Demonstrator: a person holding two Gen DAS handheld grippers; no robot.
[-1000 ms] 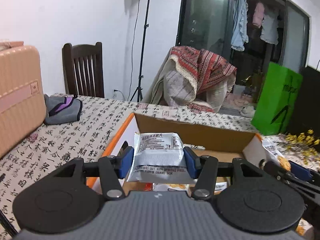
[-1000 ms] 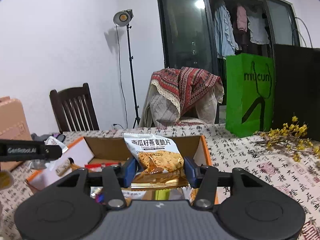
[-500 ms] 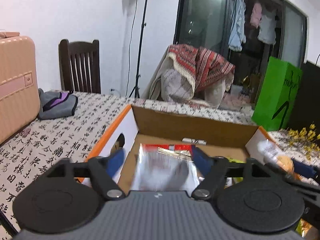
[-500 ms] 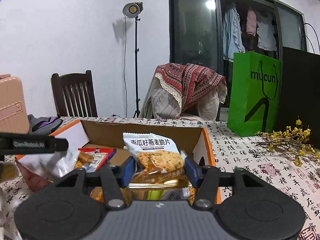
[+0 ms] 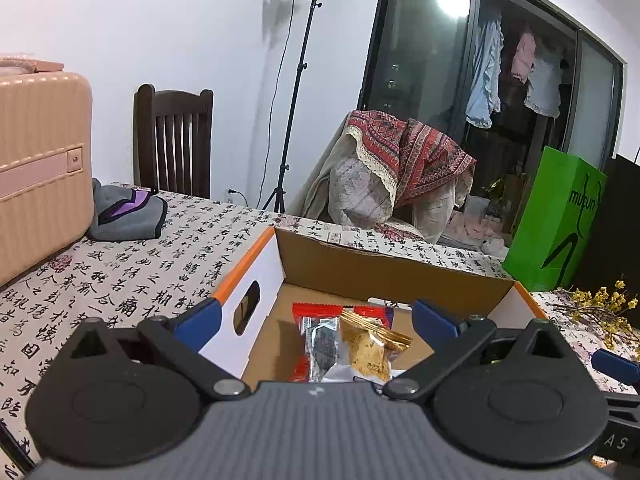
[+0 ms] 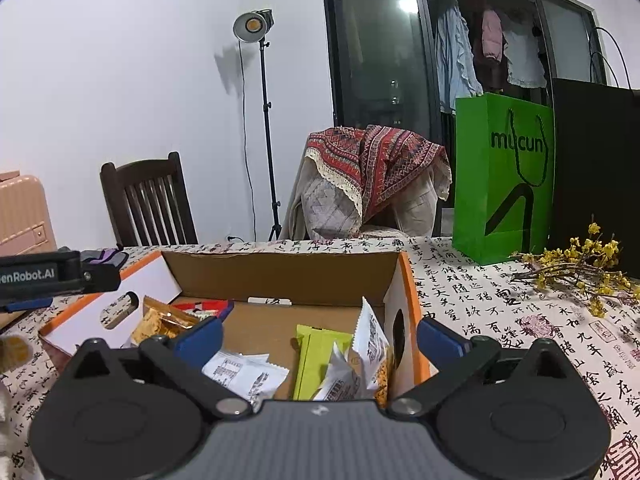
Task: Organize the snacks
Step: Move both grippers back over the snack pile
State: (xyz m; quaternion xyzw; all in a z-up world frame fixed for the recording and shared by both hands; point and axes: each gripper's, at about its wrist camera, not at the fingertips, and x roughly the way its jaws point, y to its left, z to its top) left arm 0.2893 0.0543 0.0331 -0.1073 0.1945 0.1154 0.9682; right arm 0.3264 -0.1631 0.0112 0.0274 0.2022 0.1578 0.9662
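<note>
An open cardboard box (image 5: pixel 384 268) with orange edges stands on the table; it also shows in the right wrist view (image 6: pixel 280 276). My left gripper (image 5: pixel 316 318) is open and empty above the box's left part, over a red packet (image 5: pixel 310 312), a silver packet (image 5: pixel 324 346) and a golden cracker packet (image 5: pixel 368 354). My right gripper (image 6: pixel 318 334) is open and empty above the box's right part, over a white packet (image 6: pixel 246 374), a green bar (image 6: pixel 316 356) and a white cracker packet (image 6: pixel 372 344) that leans on the right wall.
A pink suitcase (image 5: pixel 36 168) and a grey pouch (image 5: pixel 126 216) lie at the table's left. A green paper bag (image 6: pixel 502 176) and yellow flower twigs (image 6: pixel 576 272) are at the right. A dark chair (image 5: pixel 174 140) and a draped chair (image 5: pixel 396 172) stand behind the table.
Both grippers opened and let their packets fall into the box: the left dropped the silver packet, the right the cracker packet. Both moved closer over the box.
</note>
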